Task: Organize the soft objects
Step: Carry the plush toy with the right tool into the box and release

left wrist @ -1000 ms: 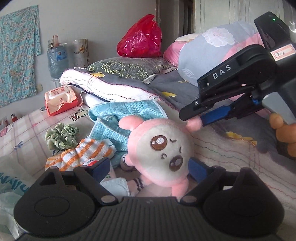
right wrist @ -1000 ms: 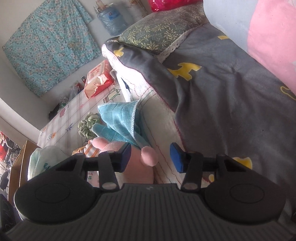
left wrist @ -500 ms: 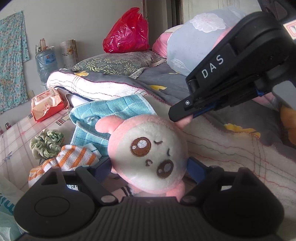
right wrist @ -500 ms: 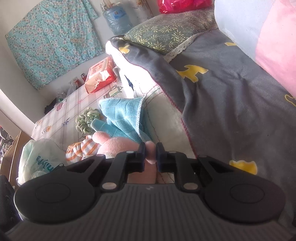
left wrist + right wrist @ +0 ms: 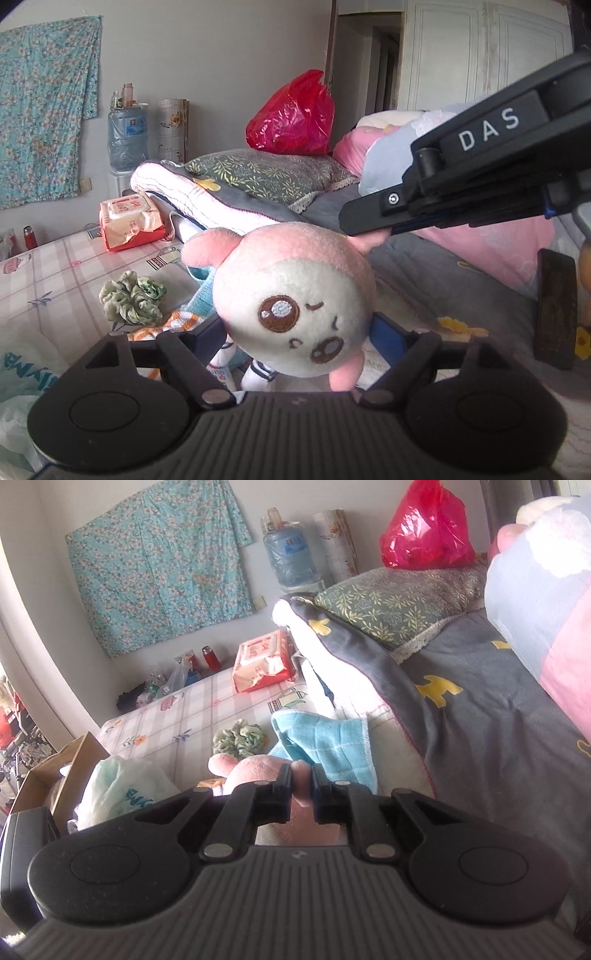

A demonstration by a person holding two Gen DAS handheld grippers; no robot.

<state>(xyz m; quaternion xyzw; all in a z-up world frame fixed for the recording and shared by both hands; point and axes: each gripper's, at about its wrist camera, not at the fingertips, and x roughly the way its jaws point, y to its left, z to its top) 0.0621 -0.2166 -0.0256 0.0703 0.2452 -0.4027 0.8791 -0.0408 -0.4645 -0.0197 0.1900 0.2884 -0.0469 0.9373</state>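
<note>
A pink and white plush toy (image 5: 295, 302) hangs in the air above the bed. My right gripper (image 5: 301, 788) is shut on the plush toy's pink ear (image 5: 300, 786); it also shows in the left wrist view (image 5: 373, 230) from the right. My left gripper (image 5: 295, 334) is open, its fingers on either side of the plush head, not squeezing it. A blue towel (image 5: 325, 738), a green scrunchie (image 5: 131, 301) and an orange striped cloth (image 5: 177, 325) lie on the checked bedsheet below.
A folded grey quilt (image 5: 461, 709) and pillows (image 5: 266, 175) fill the right side of the bed. A wet-wipes pack (image 5: 129, 218), a red plastic bag (image 5: 291, 114) and a water jug (image 5: 127, 140) stand behind. A white plastic bag (image 5: 122, 790) and a cardboard box (image 5: 66, 768) are at left.
My right gripper closed on the plush toy's ear and lifted it off the bed. The toy now hangs higher, between my open left fingers.
</note>
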